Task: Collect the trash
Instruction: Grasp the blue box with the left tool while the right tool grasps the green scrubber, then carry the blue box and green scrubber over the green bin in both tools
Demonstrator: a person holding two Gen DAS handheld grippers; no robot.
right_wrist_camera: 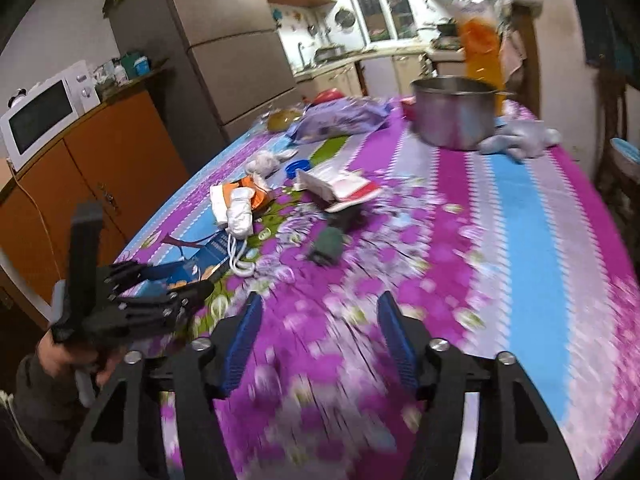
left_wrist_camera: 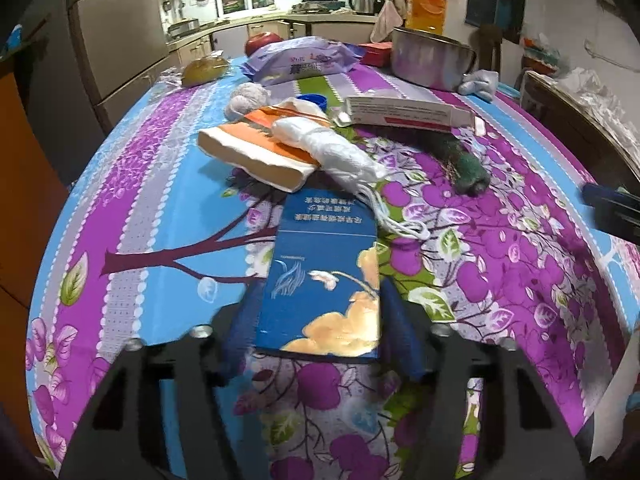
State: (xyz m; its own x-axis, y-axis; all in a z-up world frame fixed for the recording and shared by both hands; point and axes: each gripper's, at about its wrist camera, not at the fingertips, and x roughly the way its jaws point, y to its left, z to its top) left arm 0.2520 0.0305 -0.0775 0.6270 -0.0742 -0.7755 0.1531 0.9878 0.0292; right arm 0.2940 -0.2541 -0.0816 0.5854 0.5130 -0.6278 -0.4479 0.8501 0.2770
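My left tool (left_wrist_camera: 320, 320) grips the blue box (left_wrist_camera: 324, 280) at lower centre — my right tool (right_wrist_camera: 320, 336) hangs wide, empty, above the surface (right_wrist_camera: 520, 220).

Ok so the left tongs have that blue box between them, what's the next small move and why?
Probably lift the blue box straight up off the tablecloth. The left tongs already flank it on both sides, and its far end sits close to the white drawstring bundle, so sliding forward could drag that along. The right tongs are open, holding nothing.

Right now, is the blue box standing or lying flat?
Lying flat: the blue box rests broad face up on the tablecloth, between the left gripper fingers.
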